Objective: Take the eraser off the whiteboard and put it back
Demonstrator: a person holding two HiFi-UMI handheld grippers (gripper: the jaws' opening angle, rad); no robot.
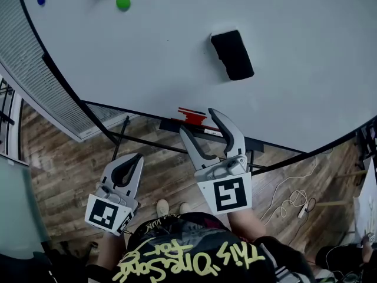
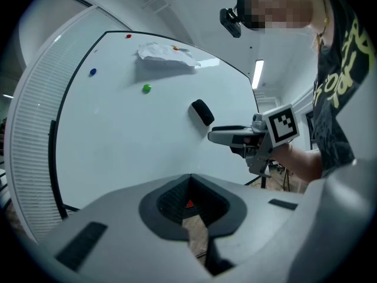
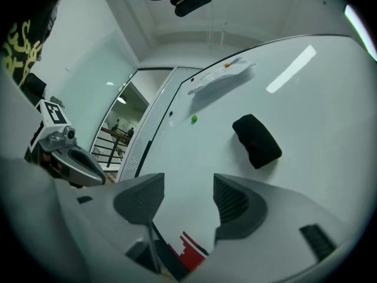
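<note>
Wood floor [image 1: 70, 164] below, whiteboard [image 1: 147, 69] filling the upper head view.

Starting at the left: blue magnet [image 1: 40, 0] and green magnet [image 1: 123, 3] near the board's top edge, well apart from the work. Lower left, left gripper [image 1: 126, 171], held low over the floor, clenched on nothing, pads pressed together in its own view. Further right, right gripper [image 1: 199, 122], released, jaws spread wide and empty, raised towards the board's lower edge. Just past its tips, red thing [image 1: 191, 115] on the tray [image 1: 250, 143]; hard to say what exactly. Above and right of that, eraser [image 1: 232, 55], black, slanted, stuck on the board, untouched, well clear of both grippers. Looks like the reach-in stage, with take-off not yet begun.

Risks:
- May clip the tray or red thing on the way up, with tips so close to them.
- May pinch only one corner of the slanted eraser and drop it to the floor.
- May drag it along the board rather than lift it, if pulled sideways.
- On return, may fail to stick if set down edge-first.

Hidden or unclear:
- Eraser's back face and how it clings.
- Board's right end, cut off.
- Crumpled paper [image 2: 166, 55] at the top, clear only from the gripper views.
- Cables [image 1: 291, 199] on the floor, far right, small and dim.
</note>
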